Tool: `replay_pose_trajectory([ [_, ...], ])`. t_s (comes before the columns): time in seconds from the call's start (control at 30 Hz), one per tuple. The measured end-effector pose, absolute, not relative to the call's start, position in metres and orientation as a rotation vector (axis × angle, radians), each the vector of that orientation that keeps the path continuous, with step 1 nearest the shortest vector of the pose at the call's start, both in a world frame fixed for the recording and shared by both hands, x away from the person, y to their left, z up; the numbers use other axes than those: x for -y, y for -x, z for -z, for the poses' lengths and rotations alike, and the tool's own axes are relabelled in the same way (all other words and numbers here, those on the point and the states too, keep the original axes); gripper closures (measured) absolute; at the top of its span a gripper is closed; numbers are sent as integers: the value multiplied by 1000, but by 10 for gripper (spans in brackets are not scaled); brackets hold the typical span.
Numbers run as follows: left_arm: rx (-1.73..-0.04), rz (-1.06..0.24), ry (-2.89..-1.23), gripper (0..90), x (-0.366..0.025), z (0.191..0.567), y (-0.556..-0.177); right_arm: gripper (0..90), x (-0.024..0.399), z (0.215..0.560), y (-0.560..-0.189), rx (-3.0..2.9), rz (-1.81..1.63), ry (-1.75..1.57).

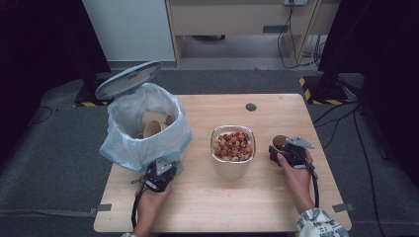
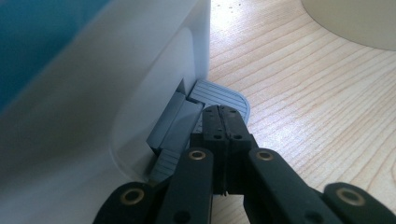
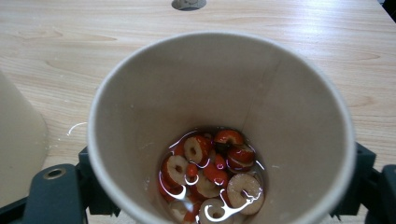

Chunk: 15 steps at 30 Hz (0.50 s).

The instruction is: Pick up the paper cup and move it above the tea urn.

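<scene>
My right gripper [image 1: 281, 148] pinches the paper cup [image 3: 219, 130] at frame bottom, left gripper [image 2: 223, 122] pressed together on the bin pedal [image 2: 219, 95]; squeezing harder could slosh liquid.

Tan paper cup [image 3: 219, 93], red-and-cream sliced dates [image 3: 210, 172], grey ribbed pedal [image 2: 219, 95]

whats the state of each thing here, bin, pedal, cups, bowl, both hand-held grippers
bin: lid up, bag-lined, paper cups inside
bin pedal: under the left hand-held gripper's tips
left hand-held gripper: jaws shut, nothing between them
paper cup: upright between the right gripper's jaws, holding liquid and red sliced fruit
right hand-held gripper: jaws either side of the cup, grip unclear
bowl: full of sliced fruit
</scene>
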<state>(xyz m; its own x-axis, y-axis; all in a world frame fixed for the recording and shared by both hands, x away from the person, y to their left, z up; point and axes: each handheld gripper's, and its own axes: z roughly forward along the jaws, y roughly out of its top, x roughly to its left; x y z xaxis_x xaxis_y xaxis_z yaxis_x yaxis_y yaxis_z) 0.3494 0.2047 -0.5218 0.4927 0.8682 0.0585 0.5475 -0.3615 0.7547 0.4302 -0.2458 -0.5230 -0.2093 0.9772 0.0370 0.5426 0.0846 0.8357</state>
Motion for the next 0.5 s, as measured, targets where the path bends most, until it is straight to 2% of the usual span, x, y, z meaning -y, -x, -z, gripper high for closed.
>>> replay_pose_trajectory([
  [0.17,-1160,-602,-2054,894,-205,522,-349,257,244,525,-431,-1828,-1014,-1460],
  [0.5,-1157,-598,-2055,894,-205,522,-349,302,248,523,-431,-1855,-1038,-1403],
])
